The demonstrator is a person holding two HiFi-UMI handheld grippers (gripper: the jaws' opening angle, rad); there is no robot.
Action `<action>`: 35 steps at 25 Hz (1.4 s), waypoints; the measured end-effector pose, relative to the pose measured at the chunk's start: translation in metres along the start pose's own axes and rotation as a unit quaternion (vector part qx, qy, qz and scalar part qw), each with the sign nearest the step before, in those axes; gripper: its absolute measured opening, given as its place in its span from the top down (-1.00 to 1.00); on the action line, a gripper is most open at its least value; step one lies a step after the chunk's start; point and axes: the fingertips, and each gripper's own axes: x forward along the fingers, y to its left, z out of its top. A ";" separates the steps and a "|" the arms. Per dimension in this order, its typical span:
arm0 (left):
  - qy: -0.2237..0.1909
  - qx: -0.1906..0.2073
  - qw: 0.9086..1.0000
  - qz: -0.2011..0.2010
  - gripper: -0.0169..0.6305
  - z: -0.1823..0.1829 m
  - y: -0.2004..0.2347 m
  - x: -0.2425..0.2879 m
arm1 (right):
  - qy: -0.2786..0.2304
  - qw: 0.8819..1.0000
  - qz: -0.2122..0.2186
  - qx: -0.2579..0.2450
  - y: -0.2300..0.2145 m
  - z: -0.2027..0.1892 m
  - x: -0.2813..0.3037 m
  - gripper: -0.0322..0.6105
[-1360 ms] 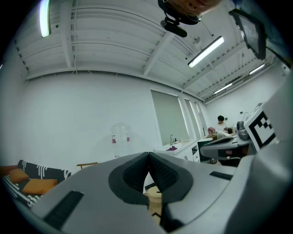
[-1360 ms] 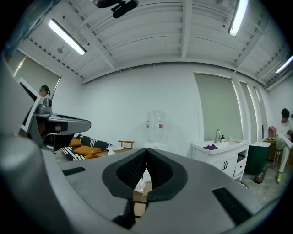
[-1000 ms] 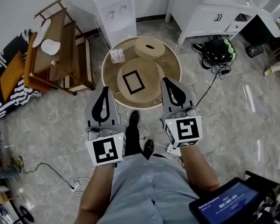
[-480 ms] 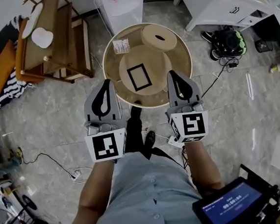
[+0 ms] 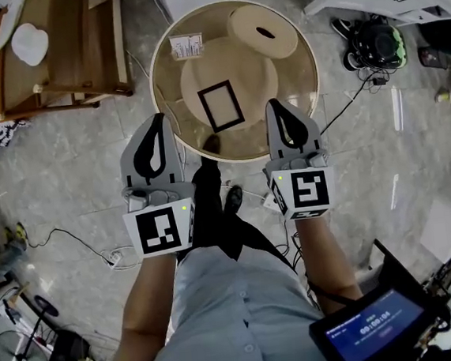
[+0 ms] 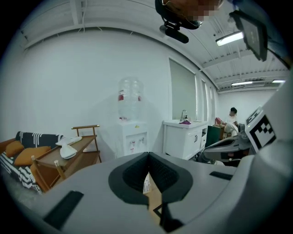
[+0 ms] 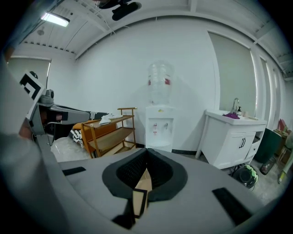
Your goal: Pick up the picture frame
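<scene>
**Head view, near to far.** Nearest are the grey moulded-plastic left gripper (image 5: pixel 157 119) and the matching right gripper (image 5: pixel 274 103), each carrying a marker cube. In both gripper views we see the ribbed dark pads meeting at the tips, so the jaws are together with nothing held. Only a sliver of bench shows through the gap lower down.

Over the last second the round pale-rimmed bench with a see-through top (image 5: pixel 315 68) has grown in the head view and slid toward us. The gripper tips lay short of its near rim a second ago and now overlap it on either side. We read this as the approach closing with the grasp not yet begun — the jaws would have to part first.

The thin black rectangular picture frame (image 5: pixel 220 106) lies flat between the two tips and a little beyond them. It rests on a pale round wooden disc (image 5: pixel 256 73) with a smooth, matt face, and its dark border encloses a pale panel.

Farther back on the bench are a smaller round wooden disc with an oval slot (image 5: pixel 263 32) and a small white printed box (image 5: pixel 186 46). Beyond them a slatted brown wooden rack (image 5: pixel 61 41) stands on the glossy grey marbled floor (image 5: pixel 66 175).
</scene>
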 end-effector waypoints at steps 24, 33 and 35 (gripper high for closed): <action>0.131 -0.035 0.991 -0.017 0.91 -0.185 0.031 0.099 | 0.147 0.989 0.027 0.018 0.006 -0.180 0.126 0.86; 0.153 -0.060 0.986 -0.014 0.91 -0.240 0.027 0.124 | 0.182 0.982 0.034 0.024 0.005 -0.251 0.151 0.86; 0.158 -0.053 0.986 -0.018 0.91 -0.242 0.027 0.122 | 0.187 0.981 0.036 0.025 0.007 -0.255 0.151 0.85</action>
